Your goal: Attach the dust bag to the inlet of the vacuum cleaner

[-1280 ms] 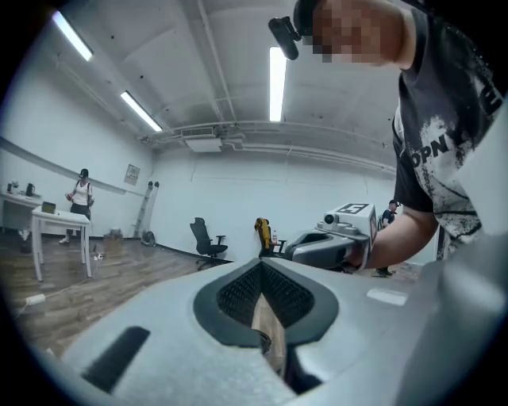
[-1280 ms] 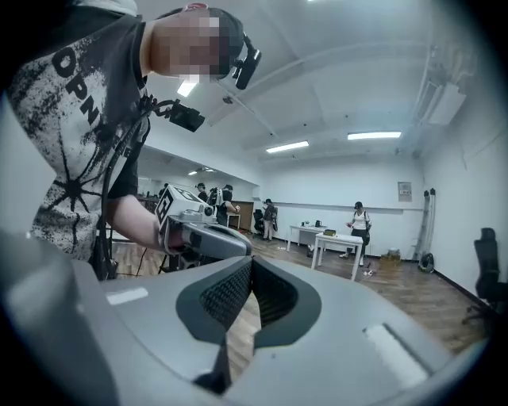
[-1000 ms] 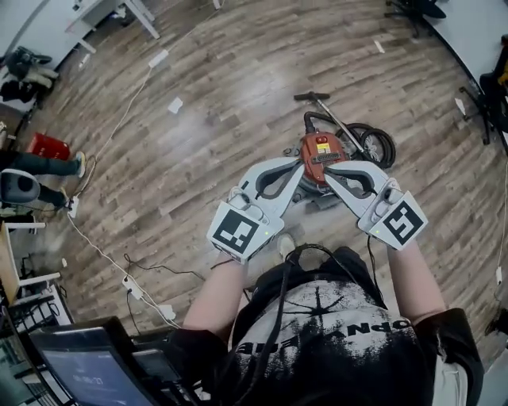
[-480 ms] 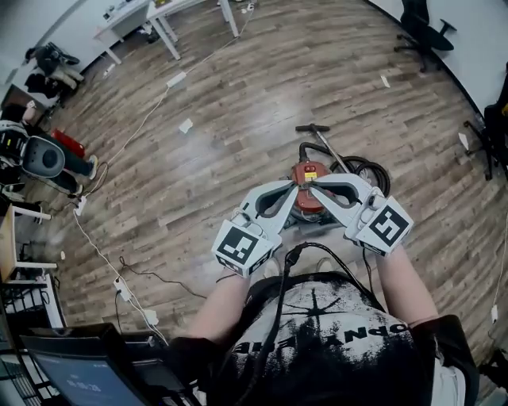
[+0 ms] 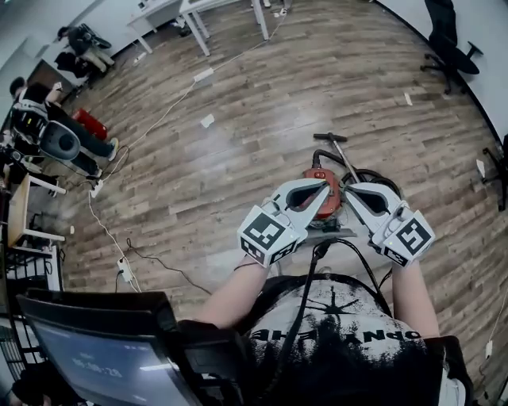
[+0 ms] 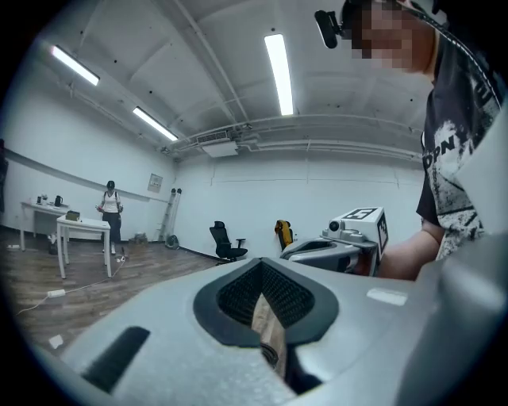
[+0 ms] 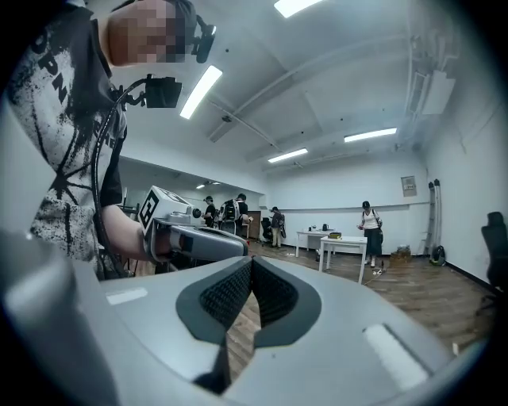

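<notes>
1. Open plank floor (image 5: 238, 158) stretches ahead and to the left of a person who stands at its near end with a claw in each hand. Only a scrap of paper (image 5: 207, 120) lies on that stretch.
2. White tables (image 5: 186, 12) line the far edge of the room, and an office chair (image 5: 448, 40) stands by the wall at far right. A seated person (image 5: 63, 139) occupies the left margin.
3. A white cable (image 5: 103, 238) trails along the left side of the floor to a power strip (image 5: 125, 268). A dark monitor (image 5: 103, 349) fills the near left corner.
4. The red-bodied vacuum cleaner (image 5: 321, 176) sits on the floor straight ahead of the person, partly hidden behind the tips of both claws. Its long handle (image 5: 331, 139) points away toward the open floor.
5. The left claw (image 6: 262, 270) is closed, its ribbed pads meeting at the tip with nothing gripped. Only a sliver of floor shows through the hollow behind them.
6. The right claw (image 7: 250, 266) is closed in the same way and is also empty, with bare planks visible through its hollow.
7. Both claws are held level, side by side, their tips angled toward each other and near but apart. In the head view they lie over the vacuum cleaner; neither is seen touching it.
8. The gripper views show more people standing by tables along the far walls, well apart from the claws.
</notes>
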Motion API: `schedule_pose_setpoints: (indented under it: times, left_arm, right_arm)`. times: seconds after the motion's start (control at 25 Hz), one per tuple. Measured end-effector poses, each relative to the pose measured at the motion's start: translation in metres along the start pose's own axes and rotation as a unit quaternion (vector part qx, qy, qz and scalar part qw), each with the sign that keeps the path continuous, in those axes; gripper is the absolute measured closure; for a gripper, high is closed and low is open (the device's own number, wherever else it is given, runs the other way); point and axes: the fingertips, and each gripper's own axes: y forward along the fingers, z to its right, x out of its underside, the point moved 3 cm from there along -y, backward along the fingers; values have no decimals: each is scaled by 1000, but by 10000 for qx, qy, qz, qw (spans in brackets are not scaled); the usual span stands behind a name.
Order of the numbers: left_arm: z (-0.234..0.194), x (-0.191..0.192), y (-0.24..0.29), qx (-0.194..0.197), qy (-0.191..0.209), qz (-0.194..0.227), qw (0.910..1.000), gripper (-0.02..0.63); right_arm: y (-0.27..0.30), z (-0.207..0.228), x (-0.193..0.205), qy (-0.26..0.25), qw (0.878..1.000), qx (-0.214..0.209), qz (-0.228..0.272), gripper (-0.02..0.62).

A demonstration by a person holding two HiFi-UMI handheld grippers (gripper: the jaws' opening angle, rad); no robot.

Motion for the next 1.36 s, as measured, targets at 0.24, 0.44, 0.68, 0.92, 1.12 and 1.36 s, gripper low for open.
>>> schedule_pose_setpoints:
  times: [0.24,0.44,0.68,0.92,1.12,1.36]
  left_arm:
    - [5,-7,4,79,122,-58,9999,604]
    - [6,-3,-8,134,141,-102,9998,604]
    - [6,-1,-21,145,427,-191,9988,604]
    - [4,1,-19,284,229,-175,9992,604]
    - [6,3,-18,345,243,-176,9990,604]
    - [7,6,-16,350,344,-190,9986,604]
  right_arm:
    - [-5,1,5,37,10000,59,66,589]
    - [0,-6,8,35,9999,130,93,589]
    - [9,-18,9,-24,9999,153,45,589]
    - [9,-19,8,-222,9995,202,-16,589]
    - [7,-19,9,-287,9993,248,-44,589]
    - [8,-17,12,-462,9984,296,-112,589]
